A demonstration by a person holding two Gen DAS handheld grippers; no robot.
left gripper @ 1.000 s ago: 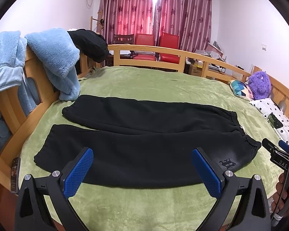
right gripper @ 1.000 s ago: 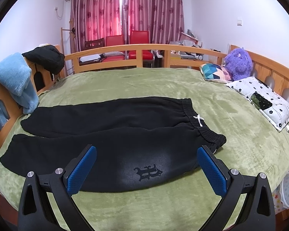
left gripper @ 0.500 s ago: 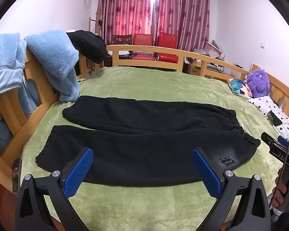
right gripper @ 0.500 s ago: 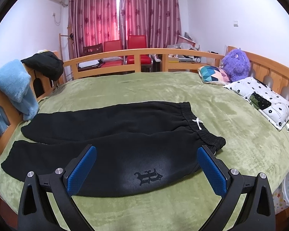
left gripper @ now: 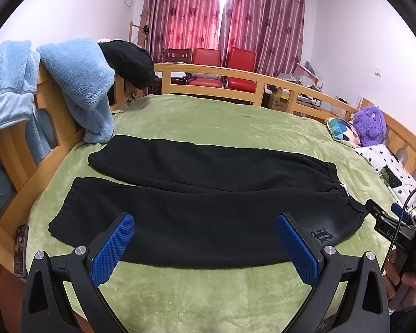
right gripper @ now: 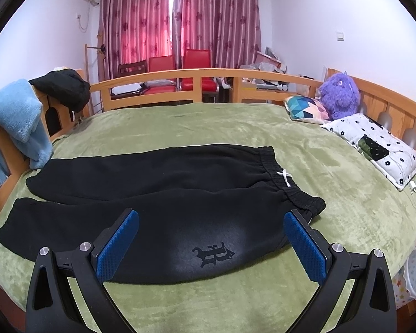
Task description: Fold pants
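The left gripper (left gripper: 205, 245) has its jaws spread wide with nothing between them, held above the near edge of the bed over the lower part of the near leg. The right gripper (right gripper: 212, 245) is just as wide open and empty, poised over the hip area where a gothic emblem (right gripper: 213, 255) is printed.

The black pants (left gripper: 208, 194) lie flat and lengthwise on the green blanket (right gripper: 208, 127), waistband (right gripper: 288, 186) with its white drawstring toward the right, cuffs toward the left. The two legs lie side by side, slightly parted at the cuffs, so no fold seems made yet. I judge this to be the approach before the first fold: each gripper needs to come down and pinch the near edge, one by the cuff and one by the waistband, then carry the near leg over the far one.

The near hem lies close to the bed's front edge, leaving only a narrow strip of blanket for the jaws to slide under the cloth. Beyond the pants the blanket is open toward the wooden rail (left gripper: 235, 75). A blue fleece (left gripper: 77, 83) hangs on the left rail near the far cuff, and a floral pillow (right gripper: 374, 144) sits well to the right.
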